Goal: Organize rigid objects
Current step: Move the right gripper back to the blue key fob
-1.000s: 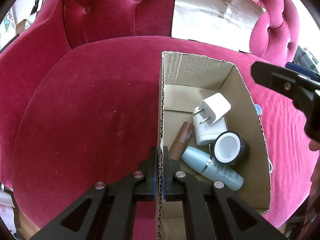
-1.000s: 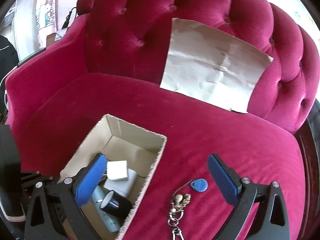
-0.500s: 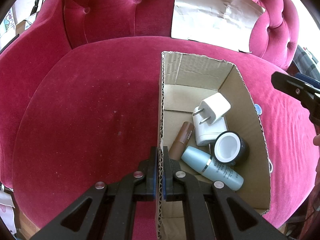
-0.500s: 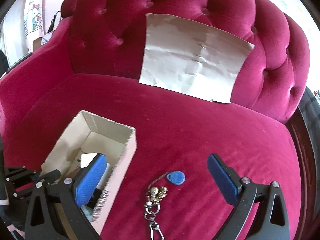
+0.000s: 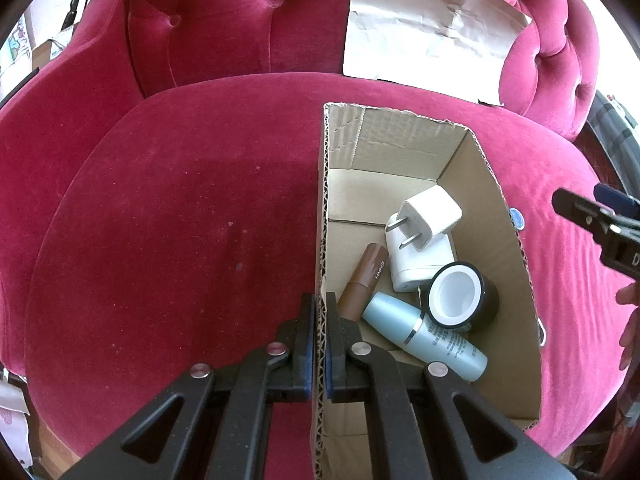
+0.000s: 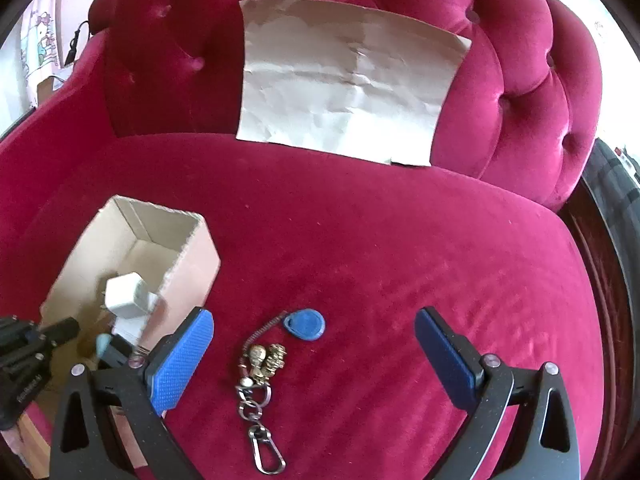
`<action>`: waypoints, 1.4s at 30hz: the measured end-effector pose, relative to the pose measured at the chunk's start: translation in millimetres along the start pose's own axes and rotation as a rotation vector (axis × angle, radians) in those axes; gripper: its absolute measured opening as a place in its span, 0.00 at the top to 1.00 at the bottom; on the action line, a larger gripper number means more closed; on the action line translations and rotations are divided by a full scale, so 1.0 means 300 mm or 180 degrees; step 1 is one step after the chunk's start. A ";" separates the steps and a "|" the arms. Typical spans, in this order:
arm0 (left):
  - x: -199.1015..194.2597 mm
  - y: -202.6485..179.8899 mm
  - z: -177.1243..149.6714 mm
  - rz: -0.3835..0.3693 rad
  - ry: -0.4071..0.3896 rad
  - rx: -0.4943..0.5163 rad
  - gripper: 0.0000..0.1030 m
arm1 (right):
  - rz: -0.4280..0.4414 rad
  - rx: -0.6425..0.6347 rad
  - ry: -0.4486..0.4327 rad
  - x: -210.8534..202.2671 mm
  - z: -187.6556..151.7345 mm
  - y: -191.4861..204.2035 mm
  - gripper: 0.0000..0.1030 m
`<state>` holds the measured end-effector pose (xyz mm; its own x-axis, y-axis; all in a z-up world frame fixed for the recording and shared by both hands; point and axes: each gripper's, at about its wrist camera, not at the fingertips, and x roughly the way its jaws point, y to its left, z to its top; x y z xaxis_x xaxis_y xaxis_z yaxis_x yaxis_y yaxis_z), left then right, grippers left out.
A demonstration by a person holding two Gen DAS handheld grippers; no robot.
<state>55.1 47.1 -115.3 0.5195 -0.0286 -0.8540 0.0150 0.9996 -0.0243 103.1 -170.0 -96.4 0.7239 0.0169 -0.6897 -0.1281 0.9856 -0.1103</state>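
- Picking up the keychain [image 6: 262, 364] is, as I judge, the step in hand; it lies on the red sofa seat [image 6: 400, 264], just beside the cardboard box [image 6: 132, 240] and outside it
- Right tongs [image 6: 314, 354] are wide open with nothing between the blue pads [image 6: 182, 356]; the keychain lies between them, nearer the left pad
- Left tongs [image 5: 318, 344] are closed on the near side wall of the cardboard box and hold it steady; this hold is best kept firm while the other hand works
- To do it well, I would lower the right tongs over the gold charms [image 6: 266, 358] and ring cluster, where the bundle is thickest, and not over the thin blue tag [image 6: 305, 324] or the clip [image 6: 268, 458] at the end
- The soft velvet may give way, so press down a little before closing
- Only the left wrist view shows the box contents: white plugs [image 5: 428, 220], a brown tube [image 5: 364, 282], a pale blue bottle [image 5: 424, 336] and a black jar [image 5: 464, 296]; free floor is at the far end
- Only the right wrist view shows the whole keychain; the left view catches just a bit of the tag behind the box wall
- A crumpled paper sheet [image 6: 348, 80] leans on the backrest
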 end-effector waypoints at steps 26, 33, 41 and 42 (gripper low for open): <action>0.003 0.006 0.003 -0.0014 0.0008 0.0005 0.97 | 0.0033 0.0231 0.0317 0.125 -0.085 -0.067 0.00; 0.005 0.009 0.007 -0.0034 0.0013 -0.0016 0.97 | 0.0024 0.0176 0.0418 0.171 -0.080 -0.053 0.00; 0.006 0.009 0.006 -0.0039 0.0014 -0.0021 0.97 | -0.0004 0.0204 0.0480 0.226 -0.056 -0.062 0.00; 0.007 0.010 0.006 -0.0038 0.0015 -0.0021 0.97 | -0.0014 0.0207 0.0503 0.240 -0.053 -0.063 0.00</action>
<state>57.7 49.9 -116.1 0.5152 -0.0406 -0.8561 0.0156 0.9992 -0.0380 146.8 -190.1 -155.2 0.6082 -0.0090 -0.7937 -0.0773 0.9945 -0.0705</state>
